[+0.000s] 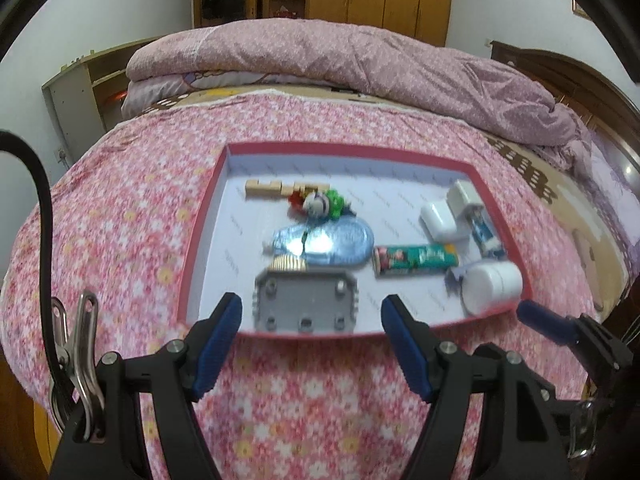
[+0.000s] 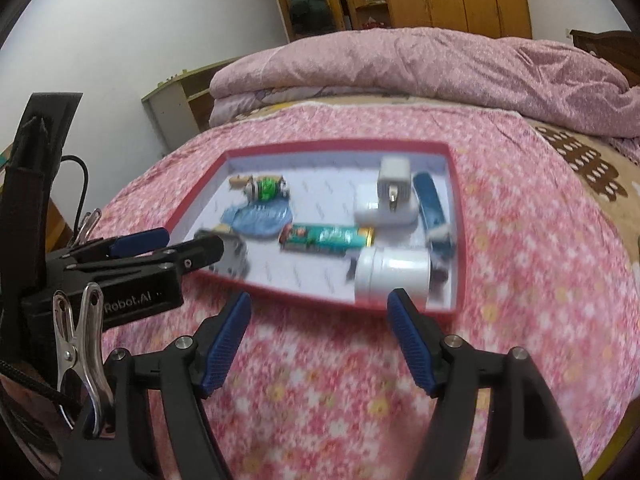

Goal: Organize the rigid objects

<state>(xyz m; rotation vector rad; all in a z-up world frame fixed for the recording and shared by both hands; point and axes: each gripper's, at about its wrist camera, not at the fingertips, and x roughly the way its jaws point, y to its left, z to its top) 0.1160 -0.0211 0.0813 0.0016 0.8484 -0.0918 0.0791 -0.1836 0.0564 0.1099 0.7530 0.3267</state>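
A shallow red-rimmed box (image 1: 348, 146) (image 2: 328, 148) lies on the bed with small items inside. A grey block with holes (image 1: 306, 304) (image 2: 234, 256) sits at the near rim. Behind it is a clear blue oval piece (image 1: 324, 242). A green tube (image 1: 416, 260) (image 2: 328, 238) lies to its right. A white jar (image 1: 490, 286) (image 2: 394, 276) lies on its side in the near right corner. My left gripper (image 1: 311, 306) is open, just short of the grey block. My right gripper (image 2: 319, 299) is open before the near rim, left of the jar, holding nothing.
Also in the box are wooden blocks (image 1: 266, 188), a green and red toy (image 1: 320, 202), a white charger (image 1: 462, 200) and a blue tube (image 1: 484, 232). A folded pink quilt (image 1: 360, 60) lies behind. The floral bedcover (image 1: 120, 200) drops off at left.
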